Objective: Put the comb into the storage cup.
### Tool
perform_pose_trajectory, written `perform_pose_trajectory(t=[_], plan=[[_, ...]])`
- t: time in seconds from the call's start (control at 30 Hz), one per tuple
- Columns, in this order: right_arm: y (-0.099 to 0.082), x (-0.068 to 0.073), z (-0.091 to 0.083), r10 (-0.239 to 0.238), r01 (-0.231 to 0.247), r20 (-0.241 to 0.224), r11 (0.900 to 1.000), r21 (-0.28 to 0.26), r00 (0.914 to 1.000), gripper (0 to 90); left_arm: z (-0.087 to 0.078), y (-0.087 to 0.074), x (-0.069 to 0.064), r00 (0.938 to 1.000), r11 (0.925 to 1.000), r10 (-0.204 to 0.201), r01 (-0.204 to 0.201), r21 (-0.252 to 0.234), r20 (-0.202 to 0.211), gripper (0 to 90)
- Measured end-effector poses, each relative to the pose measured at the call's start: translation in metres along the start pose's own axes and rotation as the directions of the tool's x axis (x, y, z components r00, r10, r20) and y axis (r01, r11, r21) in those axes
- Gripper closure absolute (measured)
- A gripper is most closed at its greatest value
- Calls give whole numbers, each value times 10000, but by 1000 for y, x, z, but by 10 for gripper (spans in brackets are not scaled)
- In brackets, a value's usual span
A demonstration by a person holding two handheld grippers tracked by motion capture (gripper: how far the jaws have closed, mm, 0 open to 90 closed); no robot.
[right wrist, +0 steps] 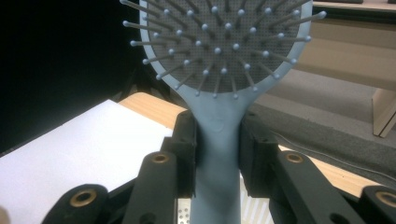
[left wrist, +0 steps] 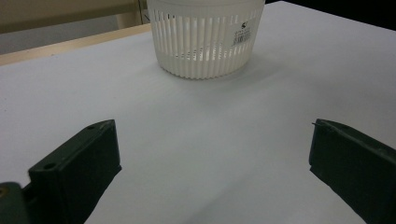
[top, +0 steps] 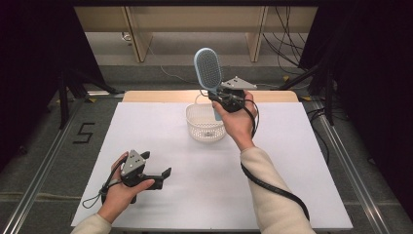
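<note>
A light blue hairbrush (top: 208, 70) (right wrist: 219, 70) stands upright in the air, bristles toward me, above the far rim of a white slatted basket (top: 205, 123) (left wrist: 204, 39). My right gripper (top: 220, 98) (right wrist: 217, 149) is shut on the brush's handle, whose lower end dips toward the basket. My left gripper (top: 163, 175) (left wrist: 212, 154) rests low over the table's near left, jaws wide apart with nothing between them, pointed at the basket.
A white sheet (top: 292, 161) covers the table, with a wooden edge (top: 146, 96) at the far side. Black cables (top: 272, 185) trail from the right gripper along the sleeve. Wooden furniture legs (top: 139, 39) and dark curtains stand beyond the table.
</note>
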State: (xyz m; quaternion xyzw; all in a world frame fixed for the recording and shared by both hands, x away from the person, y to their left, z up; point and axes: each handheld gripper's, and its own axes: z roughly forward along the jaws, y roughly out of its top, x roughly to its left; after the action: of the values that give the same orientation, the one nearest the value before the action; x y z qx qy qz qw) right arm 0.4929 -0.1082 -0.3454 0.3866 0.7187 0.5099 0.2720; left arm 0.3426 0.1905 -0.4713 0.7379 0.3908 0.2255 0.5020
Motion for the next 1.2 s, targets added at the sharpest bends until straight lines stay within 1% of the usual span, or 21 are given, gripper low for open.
perform_pose_trajectory(t=[0.2, 0.33, 0.53, 1.2], plan=[[0, 1, 3, -46, 46, -41, 10000, 5, 10000, 705, 0, 0, 0, 10000, 10000, -30, 30, -15, 0, 14], [1, 2, 6, -100, 100, -52, 9999, -9, 9999, 705, 0, 0, 0, 10000, 10000, 31, -31, 21, 16, 14], [1, 2, 9, -185, 185, 1, 9998, 65, 9998, 705, 0, 0, 0, 10000, 10000, 4, -4, -3, 7, 14], [-3, -2, 17, -66, 64, 44, 9996, 267, 10000, 705, 1, 0, 0, 10000, 10000, 3, -3, -49, 39, 13]])
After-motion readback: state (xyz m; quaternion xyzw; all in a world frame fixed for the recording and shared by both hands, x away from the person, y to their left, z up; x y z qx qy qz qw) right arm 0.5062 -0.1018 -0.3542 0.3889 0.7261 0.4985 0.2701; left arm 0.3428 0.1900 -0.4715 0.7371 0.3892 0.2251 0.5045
